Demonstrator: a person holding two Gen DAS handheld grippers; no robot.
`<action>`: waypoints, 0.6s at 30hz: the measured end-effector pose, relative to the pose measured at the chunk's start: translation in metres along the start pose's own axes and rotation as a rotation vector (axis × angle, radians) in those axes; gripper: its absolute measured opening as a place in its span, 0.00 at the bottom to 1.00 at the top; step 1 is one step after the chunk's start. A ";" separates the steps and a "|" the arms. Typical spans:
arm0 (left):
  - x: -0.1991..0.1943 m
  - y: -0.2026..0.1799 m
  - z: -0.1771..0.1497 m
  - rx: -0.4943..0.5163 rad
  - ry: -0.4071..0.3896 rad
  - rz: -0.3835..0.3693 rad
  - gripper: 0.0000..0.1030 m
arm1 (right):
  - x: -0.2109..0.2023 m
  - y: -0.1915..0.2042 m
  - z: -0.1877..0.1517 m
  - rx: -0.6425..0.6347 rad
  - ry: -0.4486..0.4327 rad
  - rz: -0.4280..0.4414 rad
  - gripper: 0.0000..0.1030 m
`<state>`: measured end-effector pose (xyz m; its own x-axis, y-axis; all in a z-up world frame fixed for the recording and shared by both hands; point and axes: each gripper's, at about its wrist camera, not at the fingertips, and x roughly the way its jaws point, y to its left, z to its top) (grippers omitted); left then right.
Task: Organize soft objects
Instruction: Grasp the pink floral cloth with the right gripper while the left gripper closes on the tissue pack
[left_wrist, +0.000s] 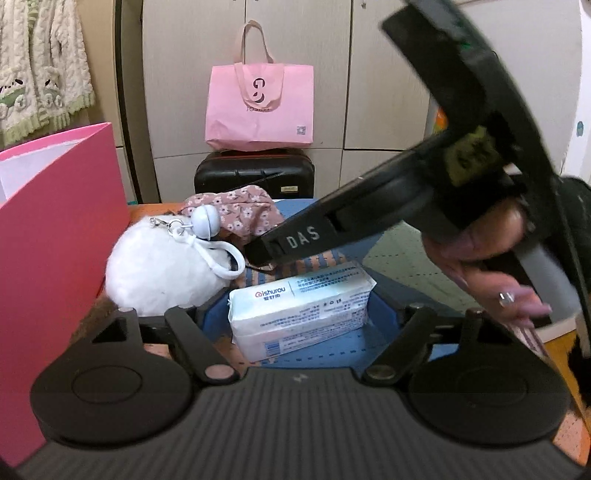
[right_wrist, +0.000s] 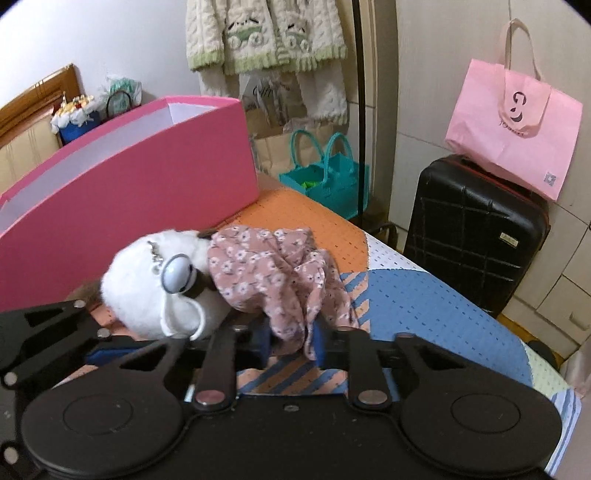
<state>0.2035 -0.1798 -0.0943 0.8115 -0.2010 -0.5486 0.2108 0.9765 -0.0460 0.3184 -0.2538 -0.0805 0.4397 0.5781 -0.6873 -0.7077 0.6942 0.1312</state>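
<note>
A white tissue pack (left_wrist: 299, 306) sits between the blue pads of my left gripper (left_wrist: 299, 317), which is closed on it. A white fluffy plush (left_wrist: 162, 269) with a round white keychain (left_wrist: 206, 220) lies to its left. A pink floral cloth (left_wrist: 236, 214) lies behind. My right gripper (left_wrist: 266, 254) reaches in from the right in the left wrist view. In the right wrist view my right gripper (right_wrist: 293, 345) grips the floral cloth (right_wrist: 280, 280) between its blue pads, next to the plush (right_wrist: 147, 288).
An open pink box (right_wrist: 129, 177) stands at the left on the patterned bedspread (right_wrist: 424, 302). A black suitcase (right_wrist: 476, 236) with a pink tote bag (right_wrist: 517, 125) stands past the bed edge. A teal bag (right_wrist: 328, 181) sits on the floor.
</note>
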 end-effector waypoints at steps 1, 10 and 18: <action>0.000 0.001 0.000 -0.001 -0.001 -0.002 0.73 | -0.002 0.001 -0.002 0.010 -0.011 -0.005 0.18; -0.009 0.009 0.000 -0.030 0.002 -0.079 0.73 | -0.027 0.012 -0.023 0.114 -0.067 -0.137 0.17; -0.022 0.019 -0.002 -0.048 0.010 -0.089 0.73 | -0.044 0.020 -0.042 0.195 -0.109 -0.313 0.17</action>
<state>0.1890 -0.1564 -0.0850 0.7853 -0.2865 -0.5489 0.2554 0.9575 -0.1343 0.2619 -0.2830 -0.0775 0.6812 0.3604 -0.6373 -0.4164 0.9067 0.0676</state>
